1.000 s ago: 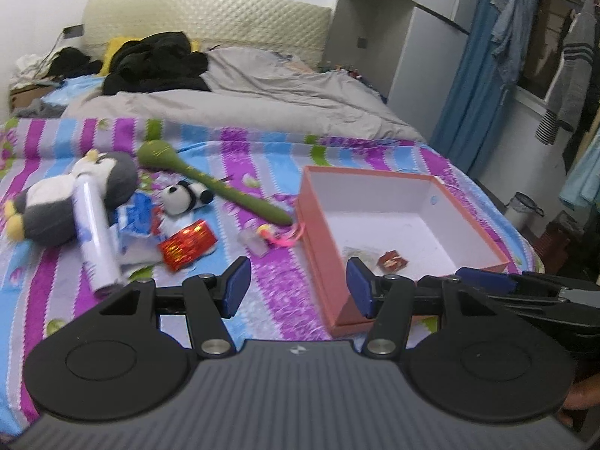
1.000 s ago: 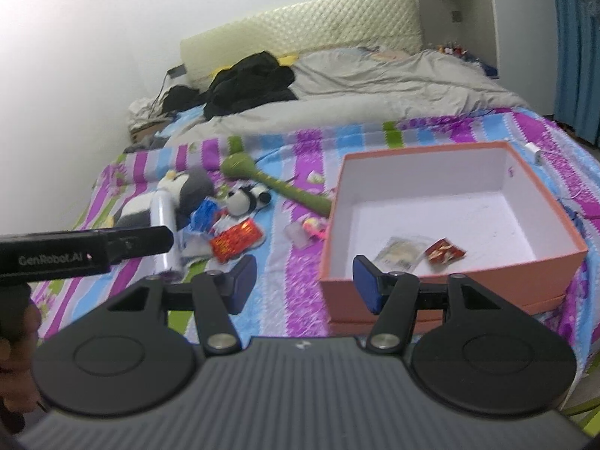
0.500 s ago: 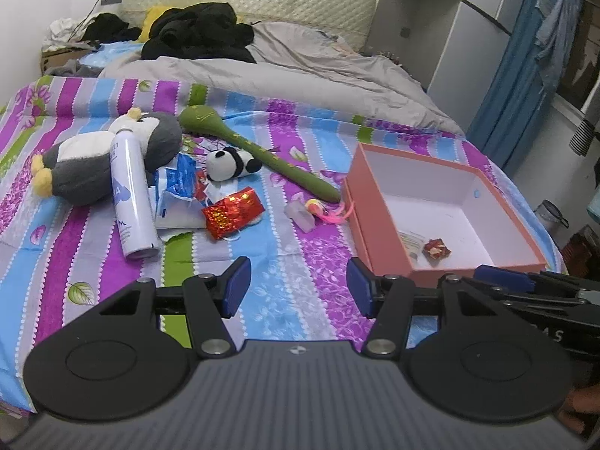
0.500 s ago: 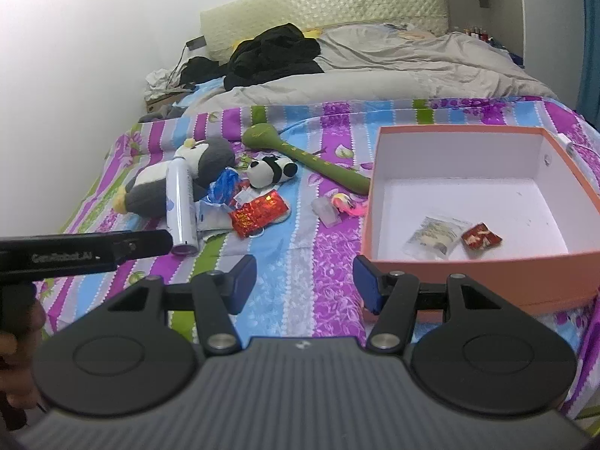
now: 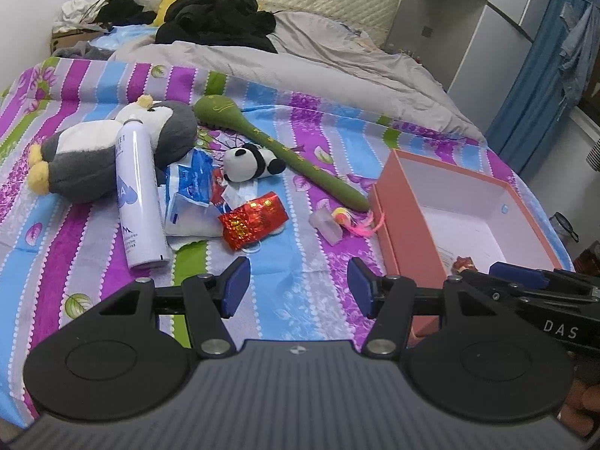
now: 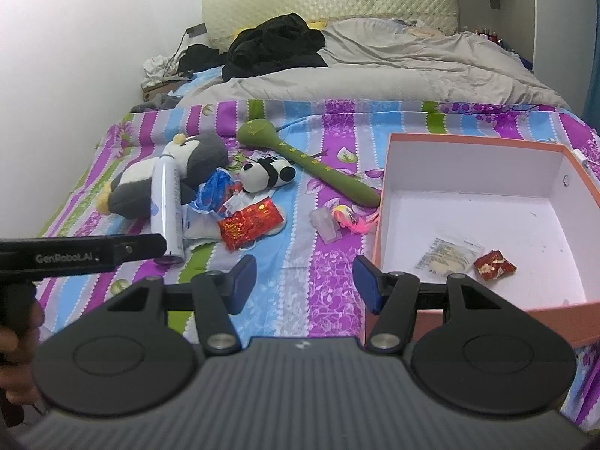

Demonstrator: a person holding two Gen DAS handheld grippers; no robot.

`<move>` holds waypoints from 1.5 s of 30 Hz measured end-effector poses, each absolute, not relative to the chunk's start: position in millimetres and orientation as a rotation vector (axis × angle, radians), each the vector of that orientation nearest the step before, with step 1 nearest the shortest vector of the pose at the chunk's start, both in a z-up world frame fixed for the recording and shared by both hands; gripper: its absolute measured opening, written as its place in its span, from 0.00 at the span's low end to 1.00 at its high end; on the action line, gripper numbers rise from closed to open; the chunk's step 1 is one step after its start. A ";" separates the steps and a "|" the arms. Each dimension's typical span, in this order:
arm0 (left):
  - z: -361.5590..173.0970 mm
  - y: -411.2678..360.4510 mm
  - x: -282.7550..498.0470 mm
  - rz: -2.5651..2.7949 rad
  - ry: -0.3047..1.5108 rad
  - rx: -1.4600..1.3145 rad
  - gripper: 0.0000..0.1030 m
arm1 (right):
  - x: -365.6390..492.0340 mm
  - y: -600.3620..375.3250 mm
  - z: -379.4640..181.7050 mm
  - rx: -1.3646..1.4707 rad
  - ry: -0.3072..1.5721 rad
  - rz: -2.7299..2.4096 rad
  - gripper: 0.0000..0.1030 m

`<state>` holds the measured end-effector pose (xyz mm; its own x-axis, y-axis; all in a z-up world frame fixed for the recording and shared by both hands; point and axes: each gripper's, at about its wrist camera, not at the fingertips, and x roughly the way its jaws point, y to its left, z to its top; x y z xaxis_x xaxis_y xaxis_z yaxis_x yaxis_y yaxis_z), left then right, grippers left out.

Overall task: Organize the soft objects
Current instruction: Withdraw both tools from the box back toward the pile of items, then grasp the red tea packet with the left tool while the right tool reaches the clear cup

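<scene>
Two grippers are hovering above the near edge of a striped bedsheet (image 5: 93, 232), both with jaws spread and nothing between the blue pads. At the far left a grey and white penguin plush (image 5: 101, 150) is lying on its side, with a white spray can (image 5: 137, 191) leaning against its front and pointing toward the near side. Just right of the can, blue and white packets (image 5: 191, 187) are piling up, touching a small panda plush (image 5: 251, 161) on their far right and a shiny red packet (image 5: 253, 219) on their near right. A long green padded stick (image 5: 277, 148) is stretching from its round head beside the penguin down to the right, ending by the box. Near that end, a clear plastic piece (image 5: 326, 223) and a pink and yellow trinket (image 5: 350, 219) are sitting close together. The left gripper (image 5: 296, 287) is aiming at bare sheet nearer than these. Further right, an open orange box (image 6: 483, 142) is holding a clear sachet (image 6: 448, 257) and a small red wrapper (image 6: 493, 264) side by side, and the right gripper (image 6: 305, 281) is pointing at the sheet beside the box's near left corner. A grey duvet (image 6: 393, 71) and black clothes (image 6: 273, 43) are lying at the far end
</scene>
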<state>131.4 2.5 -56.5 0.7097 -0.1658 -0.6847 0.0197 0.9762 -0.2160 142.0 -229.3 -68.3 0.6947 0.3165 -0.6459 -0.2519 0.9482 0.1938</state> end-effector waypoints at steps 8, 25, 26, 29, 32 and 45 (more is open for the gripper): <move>-68.9 10.6 160.7 -0.086 0.795 -0.205 0.61 | 170.1 -221.5 -78.4 0.076 0.759 0.321 0.58; -120.9 21.1 236.8 -0.083 0.848 -0.207 0.61 | 241.7 -190.5 -116.3 0.023 0.793 0.361 0.54; -123.8 21.4 240.6 -0.083 0.849 -0.208 0.61 | 247.1 -188.7 -120.4 0.026 0.798 0.360 0.53; -136.9 23.5 256.3 -0.081 0.860 -0.216 0.61 | 264.7 -183.4 -133.9 0.032 0.819 0.348 0.51; -153.2 26.4 273.0 -0.066 0.880 -0.207 0.61 | 279.5 -177.9 -147.1 0.033 0.837 0.345 0.50; -216.2 40.2 314.8 -0.013 0.961 -0.231 0.61 | 331.4 -144.4 -198.0 -0.057 0.912 0.270 0.39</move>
